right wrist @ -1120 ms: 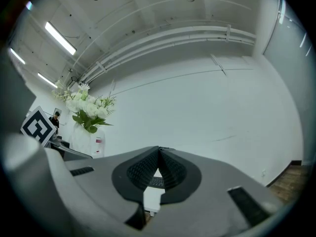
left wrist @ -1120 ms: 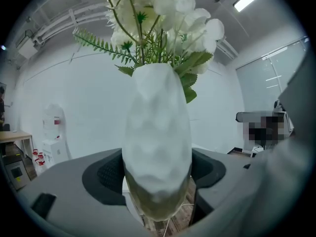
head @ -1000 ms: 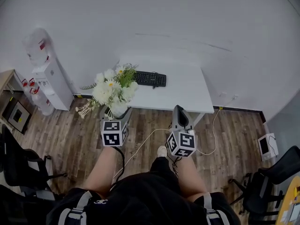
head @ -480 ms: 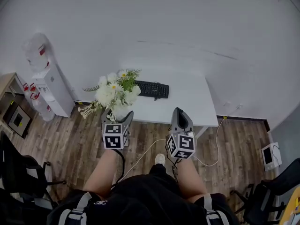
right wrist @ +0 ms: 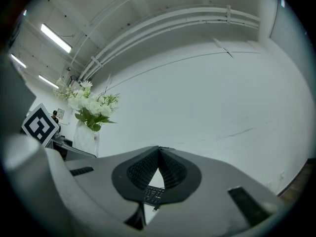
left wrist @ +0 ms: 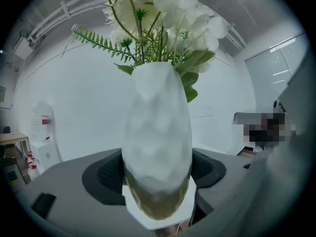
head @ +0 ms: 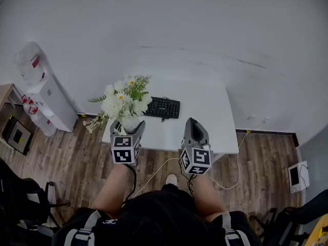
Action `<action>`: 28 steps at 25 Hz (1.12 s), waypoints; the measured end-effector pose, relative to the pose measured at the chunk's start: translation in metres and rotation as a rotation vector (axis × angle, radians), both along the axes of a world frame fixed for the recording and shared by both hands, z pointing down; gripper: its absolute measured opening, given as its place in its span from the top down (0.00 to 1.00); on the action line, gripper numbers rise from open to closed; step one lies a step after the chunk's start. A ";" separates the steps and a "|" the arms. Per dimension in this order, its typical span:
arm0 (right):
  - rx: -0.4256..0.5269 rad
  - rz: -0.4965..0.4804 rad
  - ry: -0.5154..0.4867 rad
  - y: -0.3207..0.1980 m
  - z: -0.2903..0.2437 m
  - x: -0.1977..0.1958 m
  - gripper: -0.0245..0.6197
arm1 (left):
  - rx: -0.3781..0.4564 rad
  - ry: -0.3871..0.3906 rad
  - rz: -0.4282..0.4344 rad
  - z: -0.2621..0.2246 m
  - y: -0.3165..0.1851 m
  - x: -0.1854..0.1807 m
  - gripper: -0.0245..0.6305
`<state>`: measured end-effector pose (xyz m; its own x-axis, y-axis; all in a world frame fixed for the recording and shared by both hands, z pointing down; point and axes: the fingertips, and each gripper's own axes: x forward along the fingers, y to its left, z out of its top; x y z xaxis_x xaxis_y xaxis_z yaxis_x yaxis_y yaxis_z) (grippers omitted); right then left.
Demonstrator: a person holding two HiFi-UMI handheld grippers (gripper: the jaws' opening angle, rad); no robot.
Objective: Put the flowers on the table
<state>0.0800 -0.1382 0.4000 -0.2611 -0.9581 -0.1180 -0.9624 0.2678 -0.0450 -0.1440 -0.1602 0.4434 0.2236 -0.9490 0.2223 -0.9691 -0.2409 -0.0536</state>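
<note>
So, risk at left: the vase (left wrist: 157, 142) looks to hang over the front-left corner of the table (head: 205, 94), close to the edge. Set down right there, it could tip off onto the floor (head: 77, 152).
Risk in grip: the vase is smooth and bumpy-walled, and top-heavy with the flowers (head: 123, 99). Probably slides or leans if the squeeze eases too early.
Risk at middle: the keyboard (head: 162, 107) lies just beside the vase on its right. The base or the drooping stems could knock it if the drop spot goes further in.
Risk underfoot: a cable (head: 154, 170) runs on the floor by the person's feet and could snag a step.
Left gripper (head: 128, 125): jaws stand wide, with a pad pressed on each side of the vase's lower body.
Vase vs jaws: upright and centred between them. The belly sits in the pads, while the neck and flowers rise above the tips.
Flowers, place: in the vase, in the air at the table's left front corner. Judged not yet set down, and the height above the top is unclear.
Step judged: carry in, then lower onto bare tabletop left of the keyboard.
Right gripper (head: 192, 123): jaws closed tip to tip with nothing in them. It sits over the table's front edge, well apart from the vase.
</note>
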 end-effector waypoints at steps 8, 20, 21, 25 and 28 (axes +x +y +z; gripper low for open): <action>-0.048 -0.082 -0.003 -0.126 0.001 0.031 0.96 | -0.033 -0.020 -0.016 -0.011 -0.129 0.055 0.37; -0.121 -0.140 -0.006 -0.258 0.020 0.063 0.96 | -0.104 -0.035 -0.024 0.011 -0.256 0.097 0.37; -0.123 -0.144 -0.005 -0.256 0.022 0.060 0.96 | -0.108 -0.033 -0.022 0.014 -0.254 0.096 0.37; -0.125 -0.160 -0.013 -0.266 0.020 0.051 0.96 | -0.118 -0.030 0.004 0.020 -0.268 0.096 0.37; -0.114 -0.141 -0.004 -0.277 0.019 0.049 0.96 | -0.113 -0.030 0.033 0.023 -0.287 0.096 0.37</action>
<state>0.1286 -0.4157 0.4195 -0.3932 -0.9194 -0.0117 -0.9156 0.3927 -0.0868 -0.0479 -0.4473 0.4668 0.2461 -0.9096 0.3348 -0.9588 -0.2789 -0.0531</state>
